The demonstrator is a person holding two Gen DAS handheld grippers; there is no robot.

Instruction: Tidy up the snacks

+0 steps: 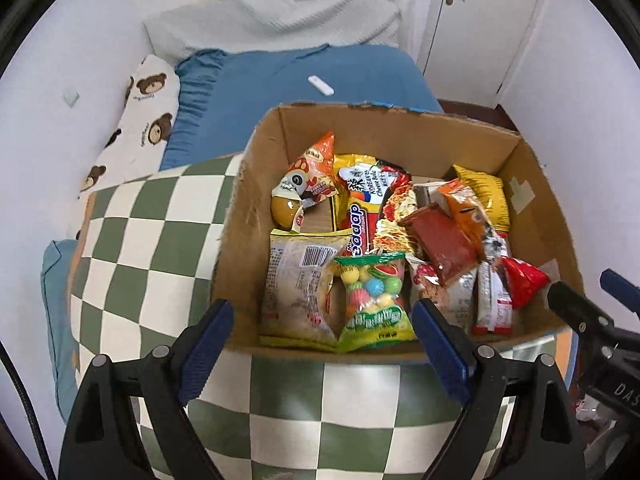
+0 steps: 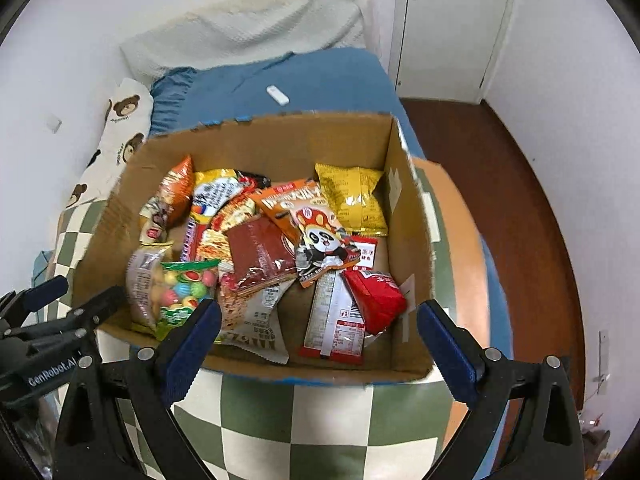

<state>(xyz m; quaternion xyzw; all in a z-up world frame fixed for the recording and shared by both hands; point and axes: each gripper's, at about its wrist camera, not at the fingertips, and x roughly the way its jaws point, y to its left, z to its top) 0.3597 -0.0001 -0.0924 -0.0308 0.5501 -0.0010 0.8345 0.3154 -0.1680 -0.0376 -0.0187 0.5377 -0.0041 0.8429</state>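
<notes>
While both claws hang open and empty above its near rim, the box point(image 1: 404, 128) sits on a checked cushion point(image 1: 160, 216) on the bed, packed with snack packets in a loose heap. At its left, the clear bag point(image 1: 298, 284) with a barcode looks soft and crushable, best pinched at a crimped end seal and not across its middle. Next to it the candy bag point(image 1: 374, 300), full of coloured balls, probably shifts and sags when lifted, so its flat green bottom seam seems the safest hold. The noodle pack point(image 1: 390, 204) behind it is likely brittle inside and wants a light squeeze at an edge. Further right, the brown pack point(image 2: 260, 252) lies on top, flat and glossy, probably slippery; the panda pack point(image 2: 320, 240) overlaps it. The yellow bag point(image 2: 354, 196) at the far right looks puffed and light, and the red packet point(image 2: 378, 296) leans near the right wall. The left claw point(image 1: 324, 344) stands wide with nothing between its blue pads, and the right claw point(image 2: 320, 340) likewise. There is no table here: the cushion is soft, so the box may tip if pressed. Beyond lie a blue sheet point(image 1: 280, 80) with a small white object on it, a bear pillow point(image 1: 148, 96), white walls, a door point(image 2: 452, 20) and a dark wood floor point(image 2: 520, 184).
</notes>
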